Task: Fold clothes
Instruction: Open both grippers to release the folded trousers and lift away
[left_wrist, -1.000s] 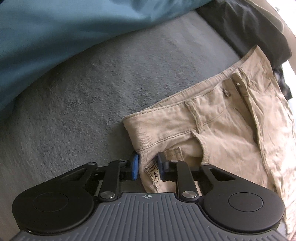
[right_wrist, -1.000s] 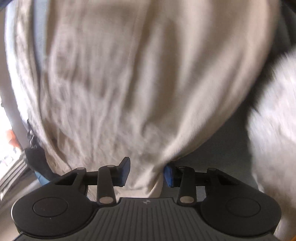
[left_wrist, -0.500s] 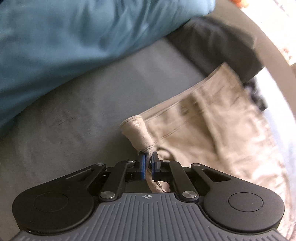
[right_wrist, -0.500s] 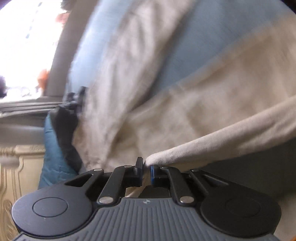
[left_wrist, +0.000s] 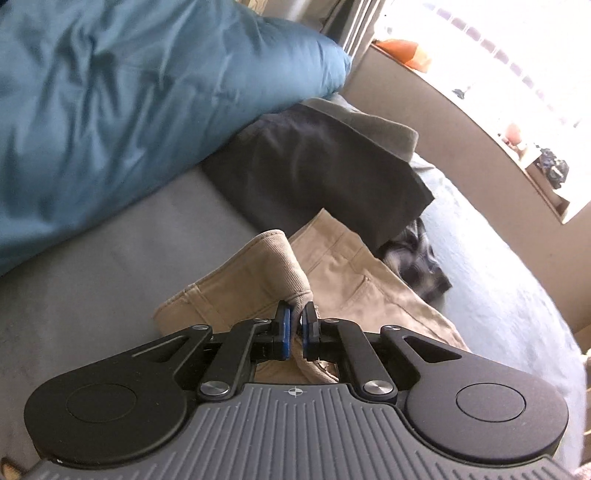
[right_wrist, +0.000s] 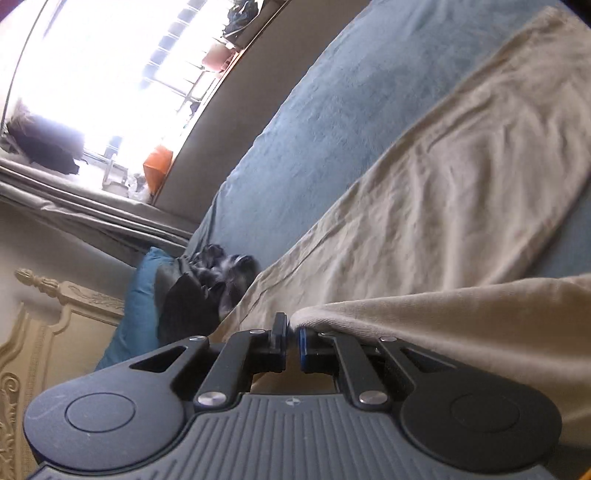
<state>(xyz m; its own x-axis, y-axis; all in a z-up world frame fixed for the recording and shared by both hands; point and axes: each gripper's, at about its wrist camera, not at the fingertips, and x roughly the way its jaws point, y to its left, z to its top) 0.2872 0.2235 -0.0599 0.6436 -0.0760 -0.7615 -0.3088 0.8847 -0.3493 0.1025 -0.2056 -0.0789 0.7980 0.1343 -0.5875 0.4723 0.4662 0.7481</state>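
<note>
Beige trousers (left_wrist: 347, 273) lie on a grey-blue bed cover (left_wrist: 110, 266). My left gripper (left_wrist: 294, 325) is shut on their waistband corner, which stands lifted and curled over the rest of the waist. In the right wrist view the trousers (right_wrist: 461, 192) stretch away as a long wrinkled leg. My right gripper (right_wrist: 292, 328) is shut on a fold of the beige fabric, which drapes off to the right over its right finger.
A blue pillow (left_wrist: 129, 92) fills the upper left. Dark folded clothes (left_wrist: 321, 170) and a plaid garment (left_wrist: 417, 254) lie just beyond the trousers. The bed frame (left_wrist: 443, 122) and a bright window run along the far side. A carved cream headboard (right_wrist: 48, 332) stands at left.
Both grippers have shut on the trousers and lifted. The left raised the waistband corner so it folds over; the right rolled and rose with its fold, and the leg now stretches out.
</note>
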